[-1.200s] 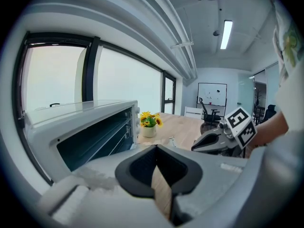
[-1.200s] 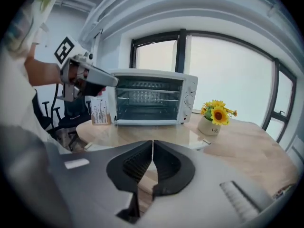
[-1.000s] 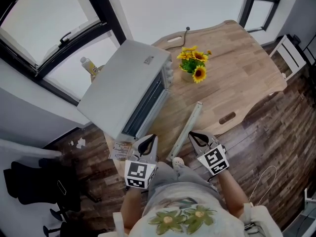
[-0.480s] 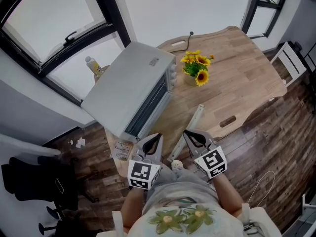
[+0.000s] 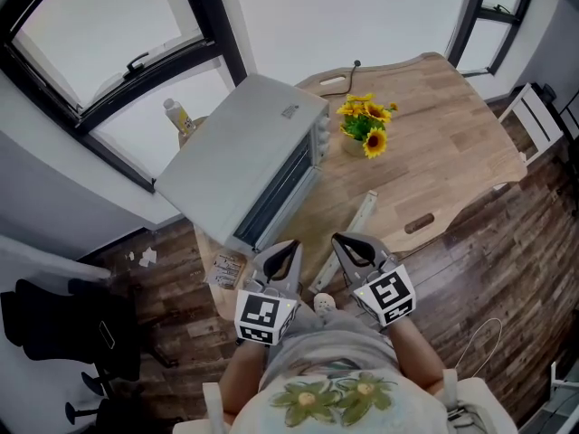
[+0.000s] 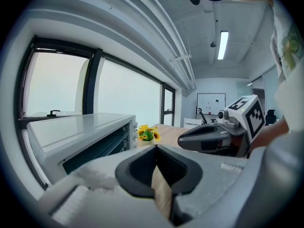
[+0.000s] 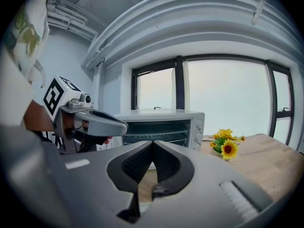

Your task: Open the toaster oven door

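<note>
The silver toaster oven stands at the left end of the wooden table, its dark glass front turned toward me. The door looks closed in the right gripper view and the left gripper view. My left gripper and right gripper hover side by side at the table's near edge, a short way from the oven's front. Both point toward the oven and touch nothing. The left gripper has its jaws together and empty. The right gripper is shut and empty too.
A pot of sunflowers stands just right of the oven. A long white bar lies on the table parallel to the oven's front, between my grippers. A bottle stands behind the oven. A white chair is at far right, a black chair at lower left.
Both grippers have edged slightly forward and closer to each other. The view has shifted a little. The jaws and the oven stay as they were.
</note>
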The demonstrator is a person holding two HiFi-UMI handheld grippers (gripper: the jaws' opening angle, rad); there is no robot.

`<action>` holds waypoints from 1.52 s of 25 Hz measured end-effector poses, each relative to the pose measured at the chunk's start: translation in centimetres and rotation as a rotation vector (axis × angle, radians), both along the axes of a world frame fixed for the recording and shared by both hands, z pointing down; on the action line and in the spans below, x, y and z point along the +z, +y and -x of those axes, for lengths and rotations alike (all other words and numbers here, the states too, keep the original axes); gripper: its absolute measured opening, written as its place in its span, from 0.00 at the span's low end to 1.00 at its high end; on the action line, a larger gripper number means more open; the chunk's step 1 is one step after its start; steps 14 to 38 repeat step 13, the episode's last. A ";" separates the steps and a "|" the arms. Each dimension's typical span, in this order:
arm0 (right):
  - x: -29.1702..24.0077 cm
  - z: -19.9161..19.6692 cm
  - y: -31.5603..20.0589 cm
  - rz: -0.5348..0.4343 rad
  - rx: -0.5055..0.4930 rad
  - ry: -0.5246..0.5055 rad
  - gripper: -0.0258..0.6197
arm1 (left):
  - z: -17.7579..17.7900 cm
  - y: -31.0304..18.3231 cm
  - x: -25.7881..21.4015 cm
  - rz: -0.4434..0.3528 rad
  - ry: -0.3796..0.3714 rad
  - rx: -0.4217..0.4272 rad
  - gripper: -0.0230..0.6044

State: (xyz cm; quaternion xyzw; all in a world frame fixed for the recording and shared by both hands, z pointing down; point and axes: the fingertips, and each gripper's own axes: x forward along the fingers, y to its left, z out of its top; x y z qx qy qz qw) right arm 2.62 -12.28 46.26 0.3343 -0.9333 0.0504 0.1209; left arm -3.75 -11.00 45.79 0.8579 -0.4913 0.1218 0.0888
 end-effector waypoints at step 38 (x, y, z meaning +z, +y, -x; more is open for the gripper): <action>-0.7 1.9 1.1 -0.012 -0.054 0.006 0.04 | 0.6 1.1 -0.2 0.002 -0.004 0.000 0.04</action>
